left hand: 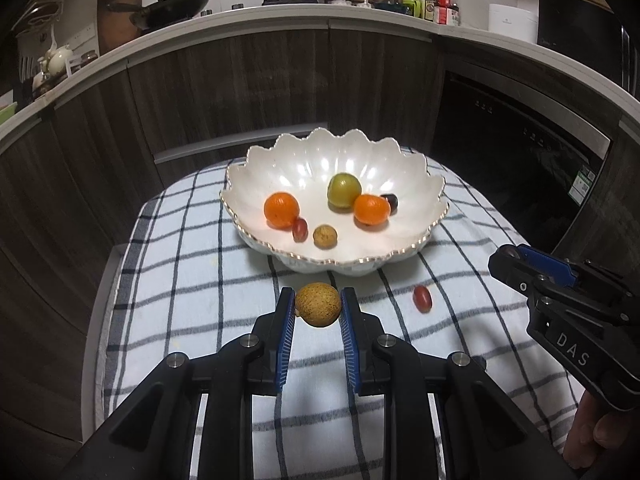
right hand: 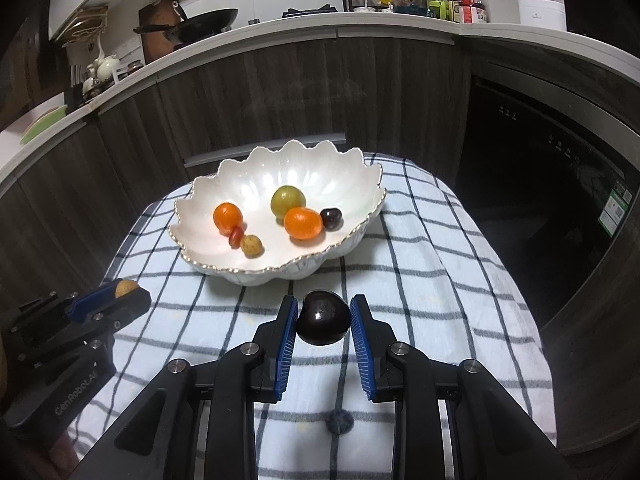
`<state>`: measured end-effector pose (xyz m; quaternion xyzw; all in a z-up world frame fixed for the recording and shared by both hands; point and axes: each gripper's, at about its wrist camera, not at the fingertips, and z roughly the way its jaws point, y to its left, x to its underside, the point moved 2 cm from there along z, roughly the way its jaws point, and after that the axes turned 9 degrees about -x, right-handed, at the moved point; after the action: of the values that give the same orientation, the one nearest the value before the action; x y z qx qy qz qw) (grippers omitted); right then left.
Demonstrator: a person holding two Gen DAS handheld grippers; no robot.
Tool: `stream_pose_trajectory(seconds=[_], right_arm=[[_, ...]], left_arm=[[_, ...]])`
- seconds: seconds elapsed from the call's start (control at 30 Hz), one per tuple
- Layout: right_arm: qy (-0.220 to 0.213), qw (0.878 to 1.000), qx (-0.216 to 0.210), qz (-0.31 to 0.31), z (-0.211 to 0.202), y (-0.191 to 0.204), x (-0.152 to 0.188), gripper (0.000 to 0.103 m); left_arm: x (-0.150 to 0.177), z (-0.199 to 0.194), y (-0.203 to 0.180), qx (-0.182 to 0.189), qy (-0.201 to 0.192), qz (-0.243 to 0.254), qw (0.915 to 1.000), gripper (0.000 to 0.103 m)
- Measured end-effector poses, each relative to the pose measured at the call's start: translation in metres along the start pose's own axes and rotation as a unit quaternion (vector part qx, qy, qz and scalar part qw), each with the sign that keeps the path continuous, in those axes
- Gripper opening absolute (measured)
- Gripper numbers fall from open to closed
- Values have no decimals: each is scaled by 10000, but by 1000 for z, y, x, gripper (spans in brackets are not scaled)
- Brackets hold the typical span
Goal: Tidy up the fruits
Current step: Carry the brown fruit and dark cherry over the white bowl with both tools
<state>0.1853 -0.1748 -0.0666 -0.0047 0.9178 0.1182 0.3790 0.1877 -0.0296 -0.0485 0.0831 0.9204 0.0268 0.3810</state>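
My left gripper [left hand: 318, 305] is shut on a tan speckled round fruit [left hand: 318, 304], held above the checked cloth just in front of the white scalloped bowl [left hand: 256, 170]. My right gripper [right hand: 323, 317] is shut on a dark purple plum [right hand: 323, 317], also short of the bowl [right hand: 200, 196]. The bowl holds two oranges [left hand: 281, 210] [left hand: 371, 209], a green fruit [left hand: 343, 191], a small tan fruit [left hand: 324, 236], a red cherry tomato [left hand: 300, 229] and a dark fruit [left hand: 390, 202]. A loose red cherry tomato [left hand: 422, 298] lies on the cloth to the right.
A blue-and-white checked cloth [left hand: 192, 264] covers the small table. Dark wood cabinets [left hand: 240, 80] and a black oven door [right hand: 560, 200] stand behind it. The counter above carries a wok [left hand: 176, 6], bottles and jars. A person's fingers [left hand: 604, 432] show at the right edge.
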Motion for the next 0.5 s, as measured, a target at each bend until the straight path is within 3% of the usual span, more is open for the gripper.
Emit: stream_pose_trajectory(seconds=[0.5], right_arm=[[-189, 9997, 10, -179, 11, -9, -49, 29]], left_arm=[[-42, 14, 4, -121, -67, -79, 9999, 23]])
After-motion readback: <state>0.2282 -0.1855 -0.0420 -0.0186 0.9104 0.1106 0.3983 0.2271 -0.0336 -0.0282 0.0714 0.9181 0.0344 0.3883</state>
